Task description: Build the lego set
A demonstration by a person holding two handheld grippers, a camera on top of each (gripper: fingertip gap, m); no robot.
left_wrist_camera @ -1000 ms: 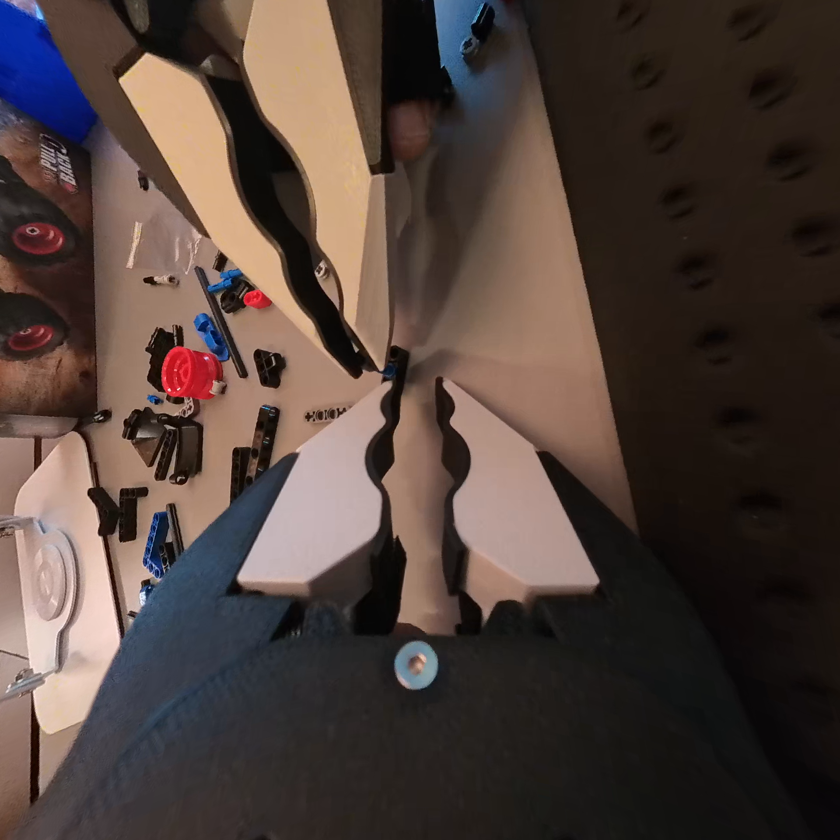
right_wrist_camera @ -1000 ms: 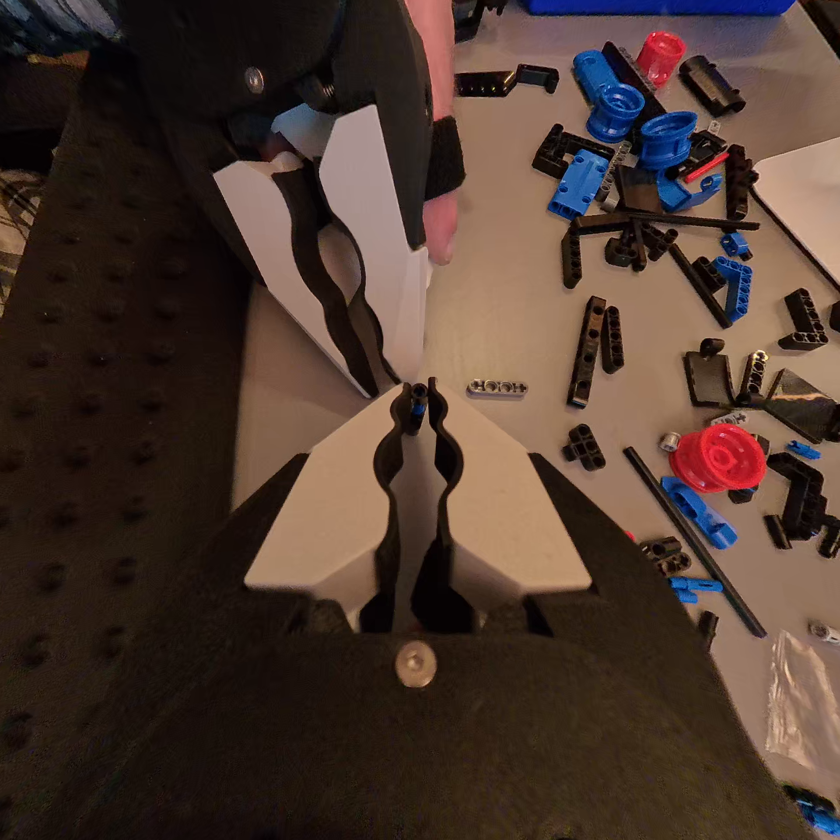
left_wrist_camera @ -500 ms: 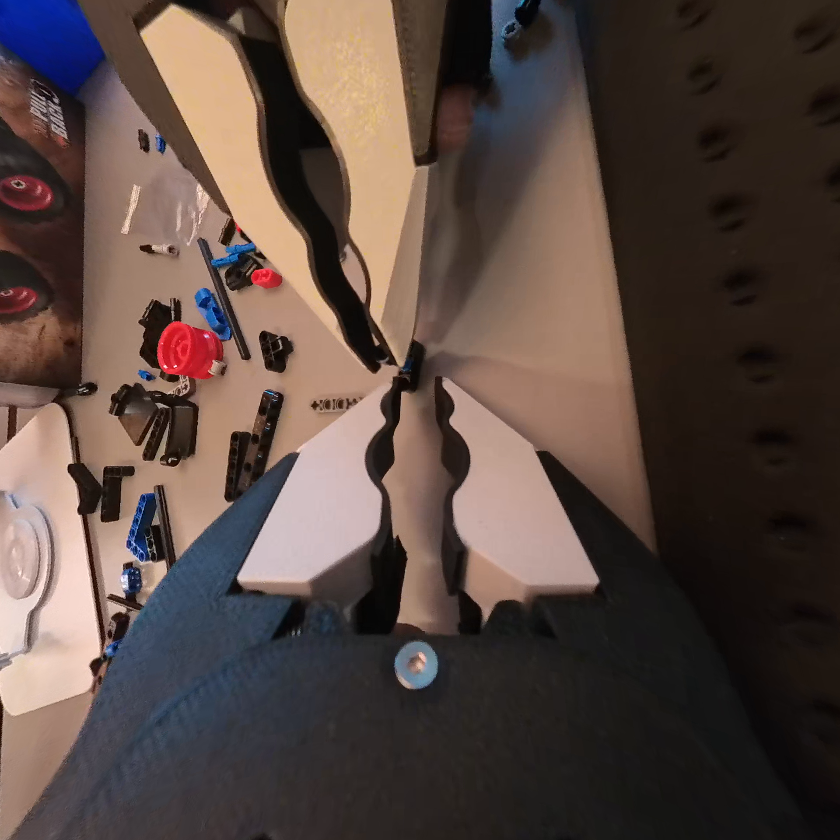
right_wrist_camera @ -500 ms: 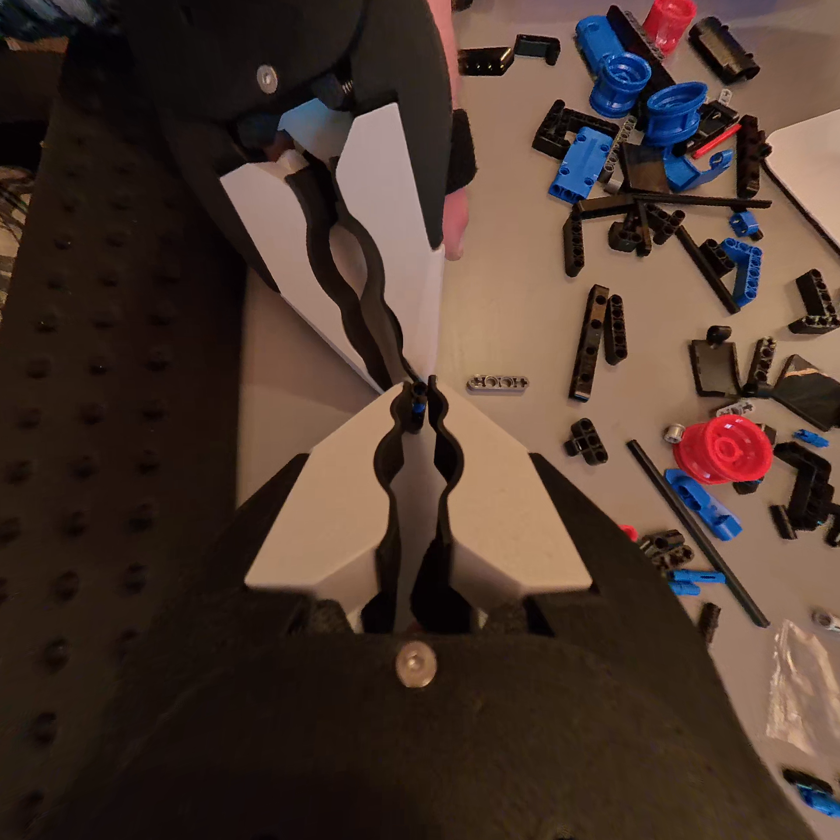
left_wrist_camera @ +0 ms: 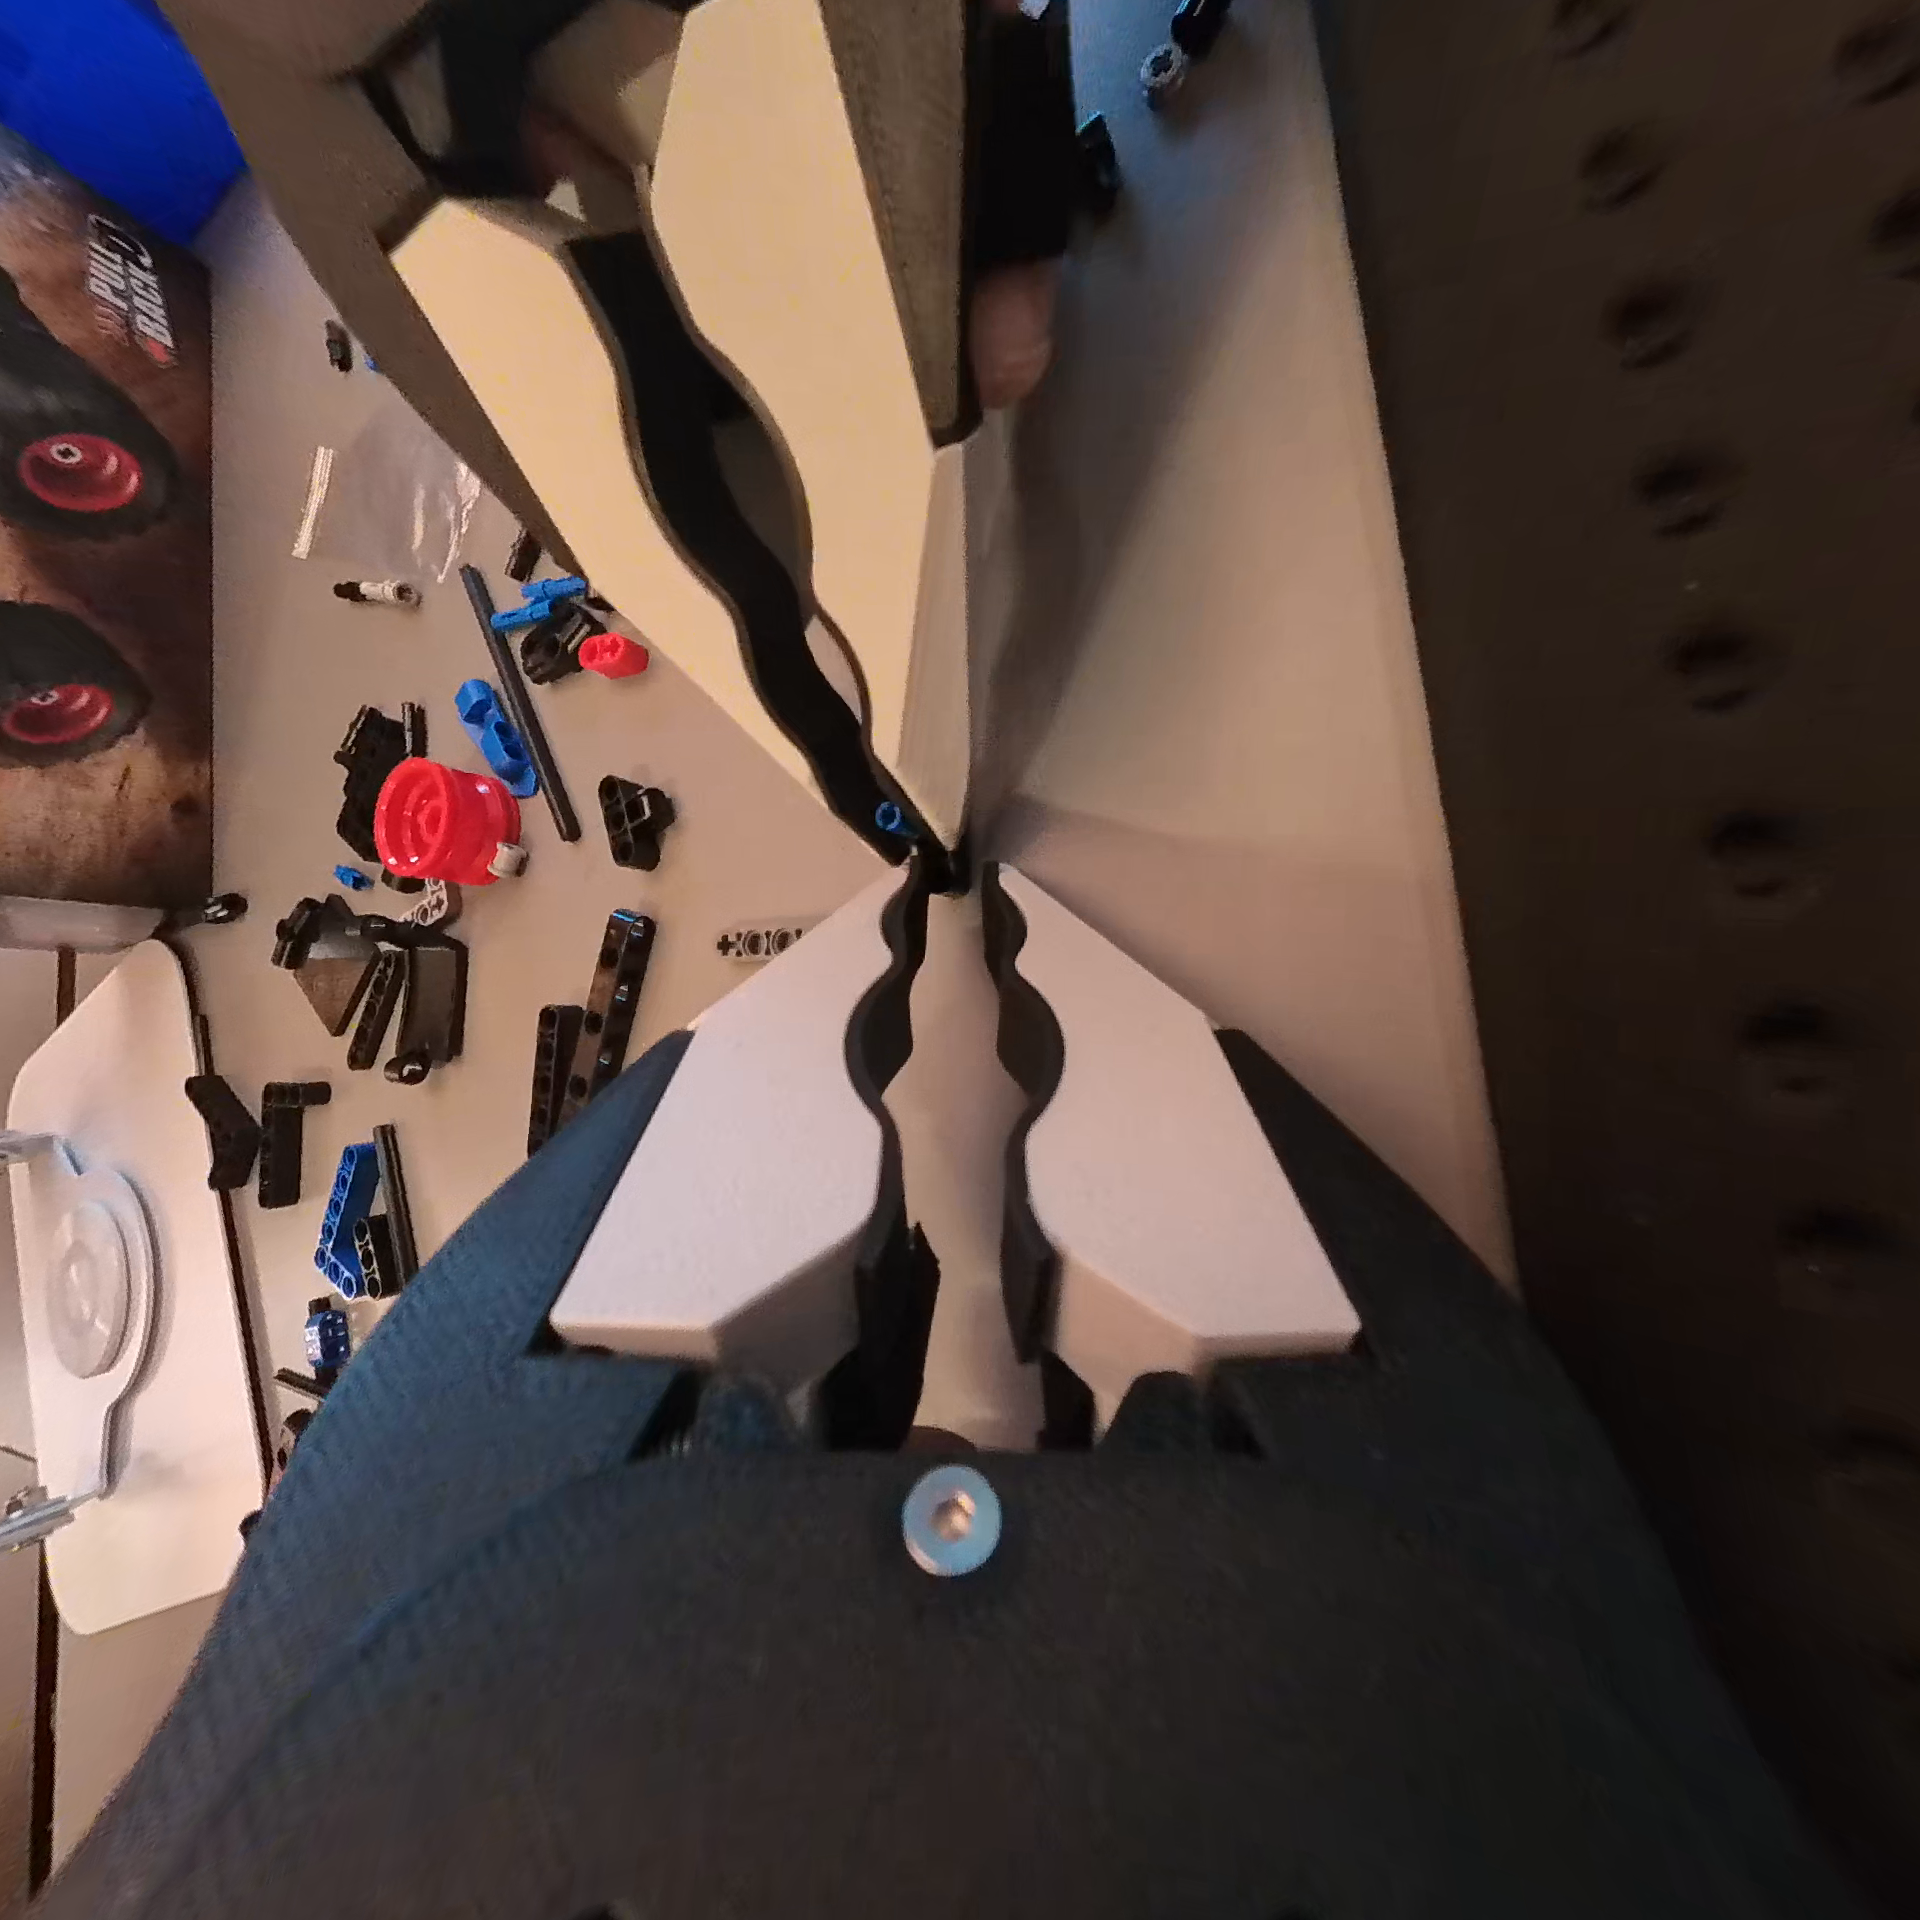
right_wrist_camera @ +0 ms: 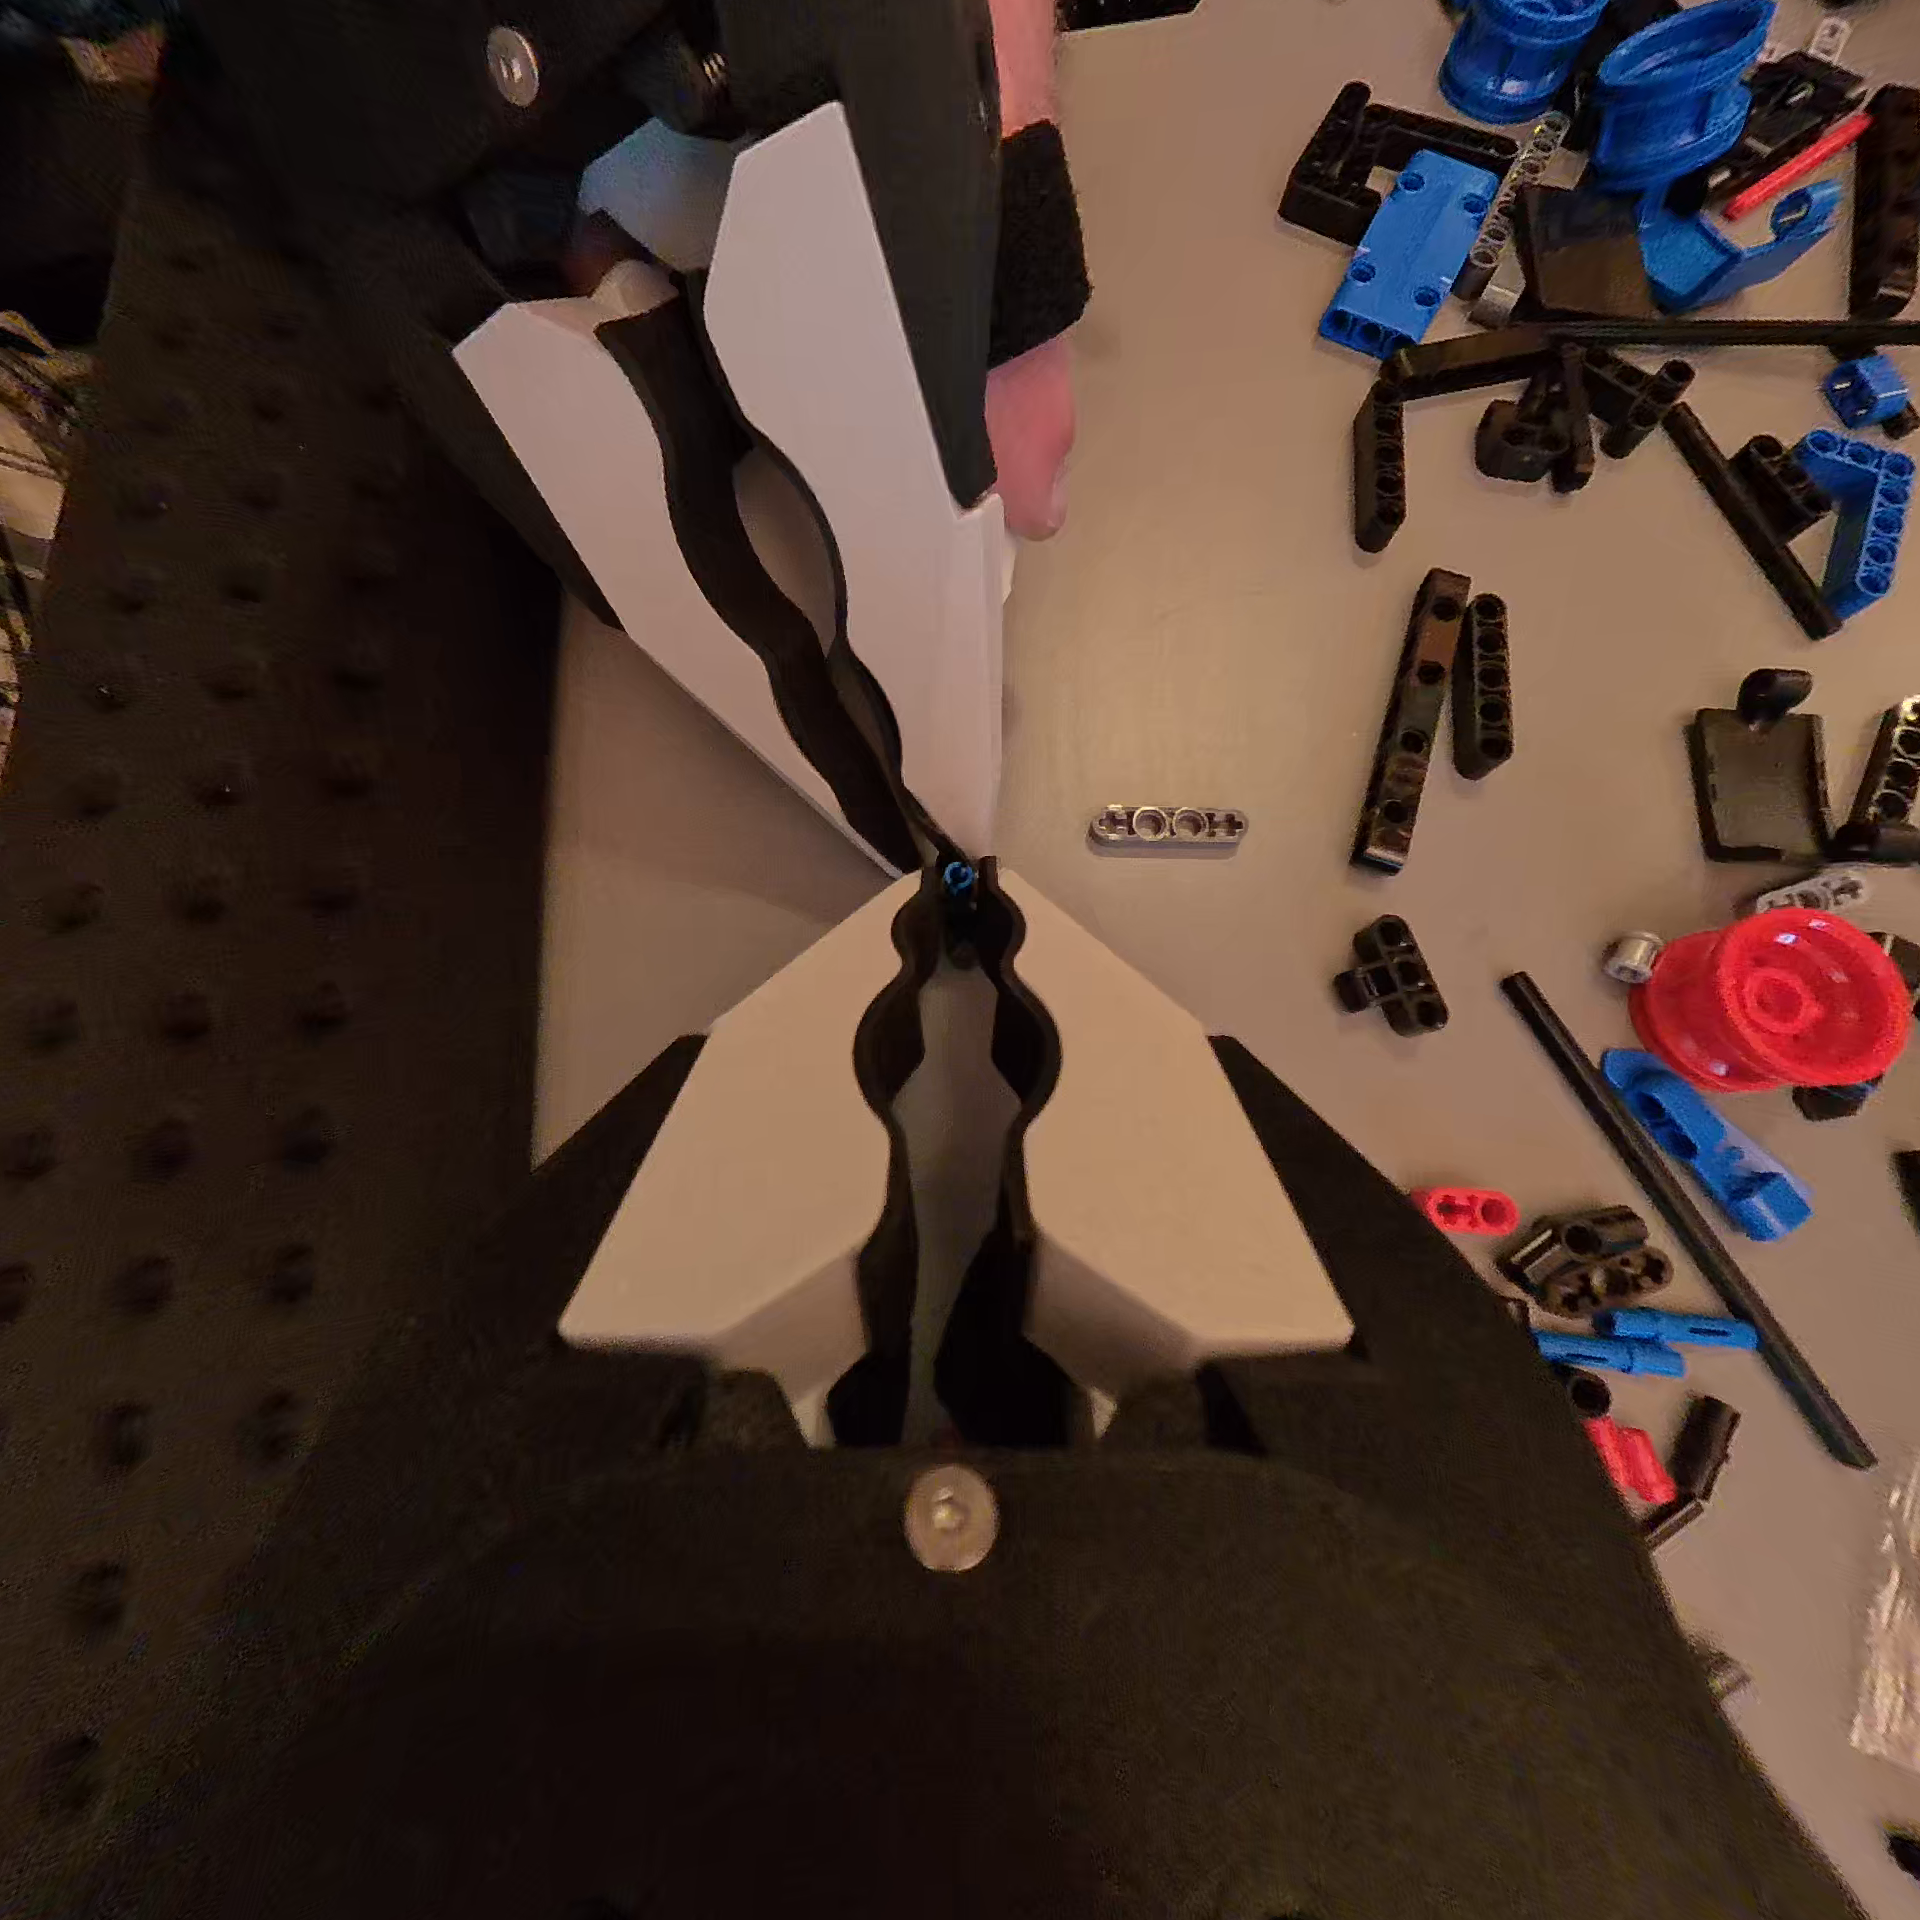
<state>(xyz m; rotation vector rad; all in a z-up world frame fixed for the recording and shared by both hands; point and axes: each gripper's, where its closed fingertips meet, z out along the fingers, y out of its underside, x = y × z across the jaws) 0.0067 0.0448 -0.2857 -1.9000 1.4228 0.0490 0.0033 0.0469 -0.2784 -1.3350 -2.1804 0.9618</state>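
Left wrist view: left gripper point(left_wrist_camera: 948, 883) jaws narrowly apart, tips at a small black piece point(left_wrist_camera: 943, 871), grip unclear. Right gripper point(left_wrist_camera: 902, 831) met it tip to tip, above the table point(left_wrist_camera: 1195, 935).

Right wrist view: right gripper point(right_wrist_camera: 961, 894) closed on the black-and-blue pin piece point(right_wrist_camera: 958, 883); loose parts including a red wheel point(right_wrist_camera: 1777, 1003) lay right.

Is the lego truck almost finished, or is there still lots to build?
Lots left. No built model shows. The right gripper pinches a small black piece with a blue pin, tip to tip with the left gripper, whose grip is unclear. The red wheel, blue rims and black beams lie loose on the table.
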